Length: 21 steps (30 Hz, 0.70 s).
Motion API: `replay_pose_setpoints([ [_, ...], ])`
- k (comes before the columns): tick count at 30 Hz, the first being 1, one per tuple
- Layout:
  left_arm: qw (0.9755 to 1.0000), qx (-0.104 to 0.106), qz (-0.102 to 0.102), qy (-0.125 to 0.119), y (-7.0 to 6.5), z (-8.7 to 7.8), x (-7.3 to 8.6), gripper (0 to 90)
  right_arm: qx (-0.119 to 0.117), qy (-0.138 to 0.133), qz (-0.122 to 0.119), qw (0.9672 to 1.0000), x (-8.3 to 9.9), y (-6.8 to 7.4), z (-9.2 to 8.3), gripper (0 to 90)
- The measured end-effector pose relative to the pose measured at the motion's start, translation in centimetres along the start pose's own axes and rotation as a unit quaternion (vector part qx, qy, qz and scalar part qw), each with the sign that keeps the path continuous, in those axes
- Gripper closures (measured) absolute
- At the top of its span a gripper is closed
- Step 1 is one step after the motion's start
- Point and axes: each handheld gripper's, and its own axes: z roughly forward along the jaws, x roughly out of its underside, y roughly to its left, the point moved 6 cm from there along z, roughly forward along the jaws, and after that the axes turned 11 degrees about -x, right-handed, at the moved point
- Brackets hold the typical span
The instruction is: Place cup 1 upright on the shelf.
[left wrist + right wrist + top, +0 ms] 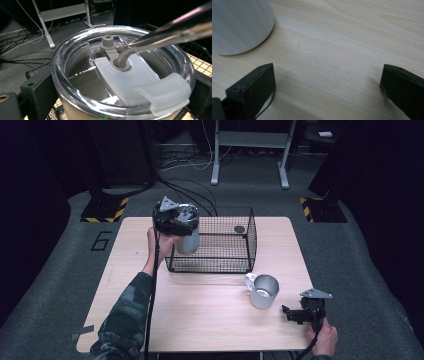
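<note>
My left gripper (pixel 175 218) is shut on a steel tumbler (pixel 188 239) and holds it upright above the left end of a black wire basket (pixel 210 266). In the left gripper view the tumbler's clear lid (pixel 82 75) sits between the two black jaws, and a bent metal straw (pixel 160 37) goes through its white slider. A silver mug (pixel 263 291) with a handle stands on the table in front of the basket. My right gripper (pixel 291 313) rests low at the front right, open, just right of the mug (pixel 239 25), with bare wood between its jaws.
A small dark disc (pixel 239 229) lies in the basket's far right corner. The wooden table (pixel 200 320) has free room at its front left. Beyond the table are a desk frame (pixel 250 150), floor cables and hazard-striped stands (pixel 106 210).
</note>
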Motion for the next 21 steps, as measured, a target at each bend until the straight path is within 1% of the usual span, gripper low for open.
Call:
replay_pose_setpoints([
  [2, 1.0, 0.002, -0.001, 0.009, 0.0, 0.4, 0.3, 3.9, 0.0, 0.0, 0.0, 1.0, 0.0, 0.0, 0.0, 0.0],
  [3, 0.9999, 0.001, -0.003, 0.011, -0.1, 0.6, 0.4, 3.9, 0.0, 0.0, 0.0, 1.0, 0.0, 0.0, 0.0, 0.0],
  [10, 0.9997, 0.008, 0.001, 0.023, -0.5, 1.0, 0.6, 3.9, 0.0, 0.0, 0.0, 1.0, 0.0, 0.0, 0.0, 0.0],
  [14, 0.9995, 0.006, 0.005, 0.03, -0.6, 1.2, 0.7, 3.9, 0.0, 0.0, 0.0, 1.0, 0.0, 0.0, 0.0, 0.0],
  [16, 0.9994, 0.008, 0.004, 0.034, -0.6, 1.3, 0.8, 3.9, 0.0, 0.0, -0.001, 1.0, 0.0, 0.0, 0.0, 0.0],
  [21, 0.9991, 0.005, 0.005, 0.042, -0.6, 1.7, 1.1, 3.9, 0.0, 0.0, 0.0, 1.0, 0.0, 0.0, 0.0, 0.0],
])
